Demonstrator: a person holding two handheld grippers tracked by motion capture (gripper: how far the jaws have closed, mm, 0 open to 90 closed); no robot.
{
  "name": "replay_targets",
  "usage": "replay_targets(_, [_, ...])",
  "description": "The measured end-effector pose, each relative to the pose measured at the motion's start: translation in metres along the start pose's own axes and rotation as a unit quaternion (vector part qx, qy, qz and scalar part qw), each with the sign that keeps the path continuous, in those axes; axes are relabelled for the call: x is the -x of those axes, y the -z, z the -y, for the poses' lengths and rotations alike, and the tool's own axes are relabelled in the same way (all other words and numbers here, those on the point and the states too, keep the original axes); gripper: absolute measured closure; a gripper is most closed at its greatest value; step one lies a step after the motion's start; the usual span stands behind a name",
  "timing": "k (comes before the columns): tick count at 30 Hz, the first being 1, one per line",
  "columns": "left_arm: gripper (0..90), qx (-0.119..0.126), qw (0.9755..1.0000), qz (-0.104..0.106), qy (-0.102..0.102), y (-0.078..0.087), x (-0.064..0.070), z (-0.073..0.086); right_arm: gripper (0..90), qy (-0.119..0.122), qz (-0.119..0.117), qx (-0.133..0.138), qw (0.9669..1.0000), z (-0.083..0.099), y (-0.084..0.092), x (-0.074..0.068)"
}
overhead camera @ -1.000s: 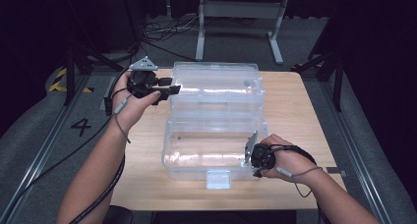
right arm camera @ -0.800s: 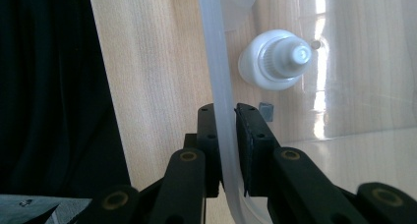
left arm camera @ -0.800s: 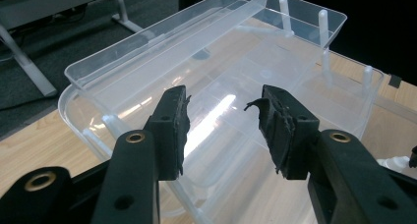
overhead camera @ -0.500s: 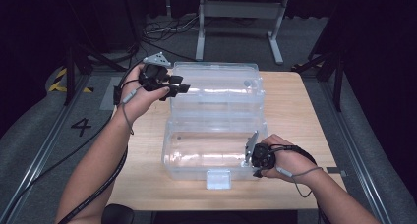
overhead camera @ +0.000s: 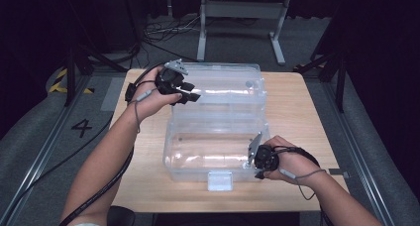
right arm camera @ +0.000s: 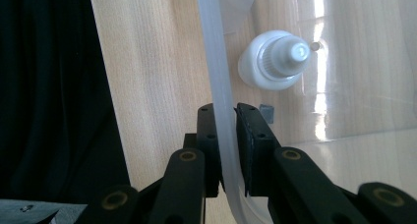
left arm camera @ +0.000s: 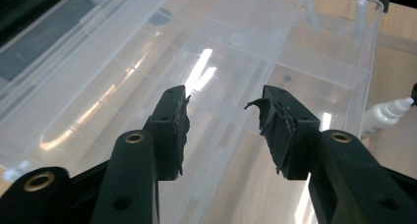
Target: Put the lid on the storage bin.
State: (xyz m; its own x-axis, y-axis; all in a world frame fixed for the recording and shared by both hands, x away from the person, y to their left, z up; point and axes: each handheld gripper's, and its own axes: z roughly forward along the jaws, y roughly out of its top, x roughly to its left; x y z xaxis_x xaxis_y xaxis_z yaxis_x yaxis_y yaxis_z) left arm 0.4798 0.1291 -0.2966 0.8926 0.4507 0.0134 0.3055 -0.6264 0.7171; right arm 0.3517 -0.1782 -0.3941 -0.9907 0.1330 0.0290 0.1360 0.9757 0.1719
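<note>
Left tongs (overhead camera: 190,95) moved right over clear box (overhead camera: 218,132).

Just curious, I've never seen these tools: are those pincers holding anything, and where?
The right gripper is shut on the clear box, pinching its wall at the rim. The left gripper is open above the lid, holding nothing.

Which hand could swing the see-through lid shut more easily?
The left. Its gripper hangs open over the raised lid, free to take it. The right gripper is busy, shut on the box rim, probably steadying it.
</note>
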Motion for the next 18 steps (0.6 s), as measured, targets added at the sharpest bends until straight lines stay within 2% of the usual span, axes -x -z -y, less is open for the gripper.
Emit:
replay_targets(6, [58.2, -0.019, 0.9998, 0.008, -0.007, -0.007, 0.000, 0.000, 81.3, 0.001, -0.002, -0.002, 1.0000, 0.000, 0.000, 0.000])
replay_targets(10, [63.6, -0.034, 0.9991, 0.015, -0.019, -0.012, 0.002, -0.001, 81.2, 0.001, -0.001, -0.001, 1.0000, 0.000, 0.000, 0.000])
replay_targets(14, [71.4, -0.033, 0.9989, 0.020, -0.026, -0.013, 0.004, -0.004, 81.2, 0.002, -0.001, -0.001, 1.0000, 0.000, 0.000, 0.000])
replay_targets(15, [73.4, -0.036, 0.9987, 0.017, -0.033, -0.014, 0.005, -0.004, 81.2, 0.002, 0.000, 0.000, 1.0000, 0.000, 0.000, 0.001])
replay_targets(18, [75.3, -0.039, 0.9986, 0.018, -0.031, -0.014, 0.007, -0.006, 81.2, 0.002, -0.001, 0.001, 1.0000, 0.000, 0.000, 0.001])
